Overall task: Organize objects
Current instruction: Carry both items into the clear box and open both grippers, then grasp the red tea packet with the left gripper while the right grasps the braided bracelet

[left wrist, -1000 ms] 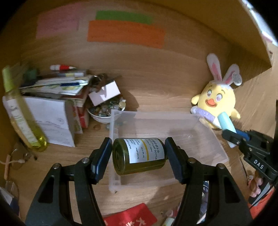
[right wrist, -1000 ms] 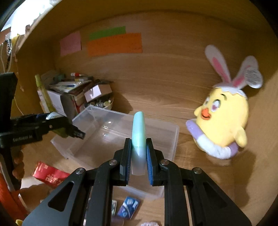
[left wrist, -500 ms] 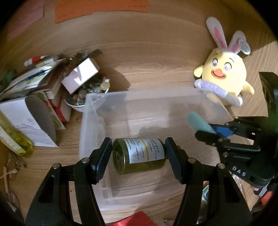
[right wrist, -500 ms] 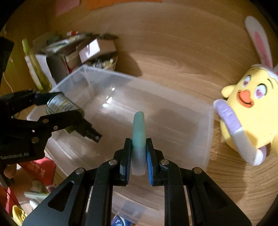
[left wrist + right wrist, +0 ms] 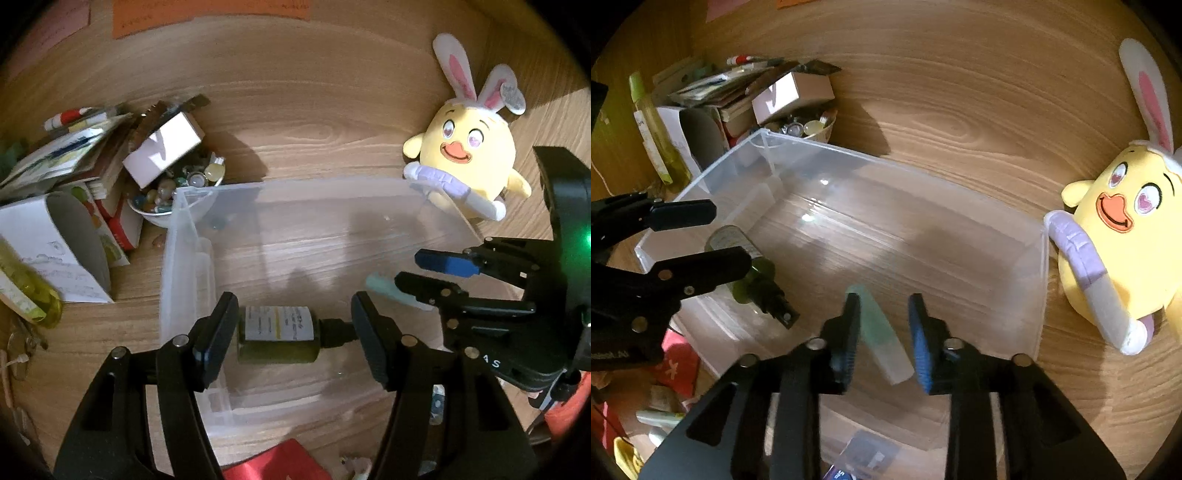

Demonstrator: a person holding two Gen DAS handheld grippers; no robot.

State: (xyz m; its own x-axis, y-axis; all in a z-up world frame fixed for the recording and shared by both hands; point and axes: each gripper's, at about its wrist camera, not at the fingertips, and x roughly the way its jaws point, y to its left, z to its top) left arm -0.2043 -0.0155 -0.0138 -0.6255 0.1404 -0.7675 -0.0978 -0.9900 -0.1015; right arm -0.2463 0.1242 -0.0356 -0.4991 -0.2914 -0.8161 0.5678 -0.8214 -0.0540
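Wooden desk (image 5: pixel 314 122), clear bin (image 5: pixel 184 258), green bottle (image 5: pixel 277 334) lying sideways inside

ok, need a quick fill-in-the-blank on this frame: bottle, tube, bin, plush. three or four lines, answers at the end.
1. The dark green bottle lies on its ____ on the floor of the clear bin.
2. The tube between the right gripper's opening jaws is pale ____.
3. The yellow plush wears ____ ears.
4. The small bowl of trinkets sits just ____ the bin, at its corner.

Answers: side; green; bunny; outside
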